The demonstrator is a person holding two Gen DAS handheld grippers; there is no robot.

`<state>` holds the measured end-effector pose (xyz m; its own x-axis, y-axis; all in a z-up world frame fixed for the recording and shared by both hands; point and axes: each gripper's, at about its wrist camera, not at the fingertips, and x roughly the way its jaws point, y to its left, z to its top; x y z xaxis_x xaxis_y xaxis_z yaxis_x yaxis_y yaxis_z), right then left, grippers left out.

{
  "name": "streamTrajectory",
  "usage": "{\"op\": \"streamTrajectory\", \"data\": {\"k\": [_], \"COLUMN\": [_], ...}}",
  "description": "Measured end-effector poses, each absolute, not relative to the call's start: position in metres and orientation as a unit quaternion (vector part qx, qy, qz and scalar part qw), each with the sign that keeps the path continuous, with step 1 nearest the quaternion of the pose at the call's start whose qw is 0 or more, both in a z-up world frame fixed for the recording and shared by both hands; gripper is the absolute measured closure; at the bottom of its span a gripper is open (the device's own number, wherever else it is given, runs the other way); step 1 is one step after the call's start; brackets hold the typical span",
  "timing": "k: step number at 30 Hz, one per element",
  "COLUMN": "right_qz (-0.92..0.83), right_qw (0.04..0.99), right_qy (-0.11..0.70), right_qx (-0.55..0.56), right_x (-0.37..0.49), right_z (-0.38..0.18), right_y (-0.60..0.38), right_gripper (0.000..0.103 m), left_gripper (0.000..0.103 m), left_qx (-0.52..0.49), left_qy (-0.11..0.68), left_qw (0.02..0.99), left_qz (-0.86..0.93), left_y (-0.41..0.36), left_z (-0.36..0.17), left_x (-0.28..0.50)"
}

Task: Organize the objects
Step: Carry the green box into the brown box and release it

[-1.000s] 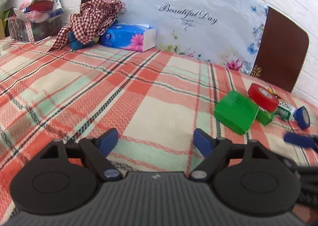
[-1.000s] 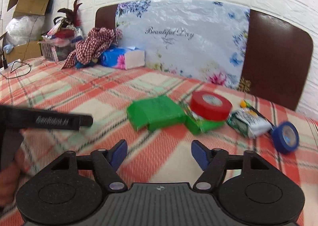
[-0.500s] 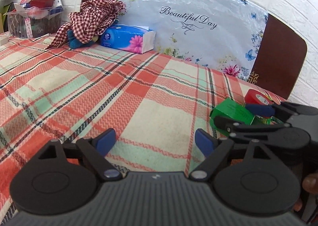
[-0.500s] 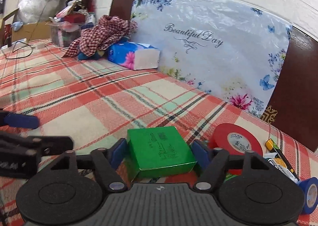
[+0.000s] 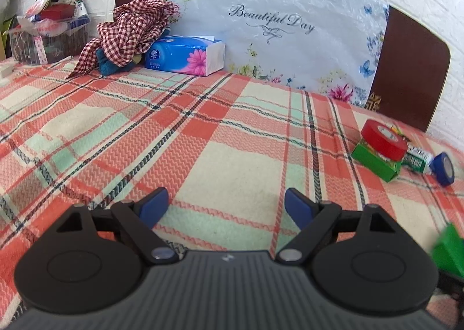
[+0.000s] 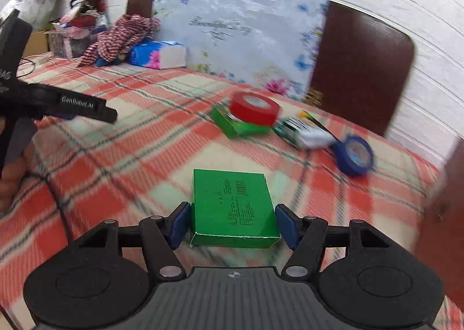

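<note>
My right gripper point(image 6: 233, 224) has a flat green box point(image 6: 232, 205) between its blue pads, which are closing in and touch both of its sides. The box is carried above the plaid tablecloth point(image 6: 139, 161), and its edge shows low on the right in the left wrist view point(image 5: 448, 251). Farther back lie a red tape roll point(image 6: 255, 108) on a second green box point(image 6: 235, 125), a green-and-white packet point(image 6: 304, 132) and a blue tape roll point(image 6: 353, 154). My left gripper point(image 5: 226, 205) hovers open over the cloth with nothing between its fingers.
At the back stand a blue tissue pack point(image 5: 185, 54), a crumpled checked cloth point(image 5: 130, 28), a clear basket of odds and ends point(image 5: 49, 37) and a floral board point(image 5: 275, 34) against the wall. A black cable point(image 6: 58, 199) runs across the cloth at the left.
My right gripper reached the pile, closed on the green box and pulled it back toward the near side. The left gripper stayed where it was, open.
</note>
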<state>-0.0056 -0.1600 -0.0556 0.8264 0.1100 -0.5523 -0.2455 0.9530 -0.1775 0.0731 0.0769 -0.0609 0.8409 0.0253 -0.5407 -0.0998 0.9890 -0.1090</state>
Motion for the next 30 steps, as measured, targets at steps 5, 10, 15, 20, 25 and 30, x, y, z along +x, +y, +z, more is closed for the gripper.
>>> {"op": "streamTrajectory", "data": {"k": [5,10,15,20,25,30], "right_qz": [0.047,0.037,0.045,0.052,0.06,0.022], "right_qw": [0.95,0.952,0.951,0.95,0.956,0.975], "right_qy": [0.286,0.289,0.289,0.3,0.282,0.211], "right_qx": [-0.116,-0.098,-0.1,-0.071,-0.058,-0.06], "right_x": [-0.048,-0.057,-0.059,-0.053,-0.055,-0.069], "right_z": [-0.057,-0.058,-0.06,-0.062,-0.06,-0.039], "right_y": [-0.189,-0.204,-0.205,-0.215,-0.22,-0.233], "right_gripper": [0.04,0.032,0.027,0.029,0.041,0.041], "left_gripper": [0.015,0.017,0.016,0.019,0.046,0.047], "left_qx": [-0.046,-0.105,-0.166,-0.139,-0.135,-0.149], "left_qy": [0.324,0.405,0.491,0.495,0.501,0.478], "left_qw": [0.945,0.884,0.816,0.821,0.815,0.812], "left_qz": [-0.029,-0.21,-0.254,-0.247,-0.257,-0.299], "left_y": [0.026,-0.051,-0.08,-0.098,-0.114,-0.137], "left_z": [-0.047,-0.019,-0.026,-0.032,-0.027,0.003], "left_x": [0.059,0.028,0.032,0.028,0.034,0.041]}}
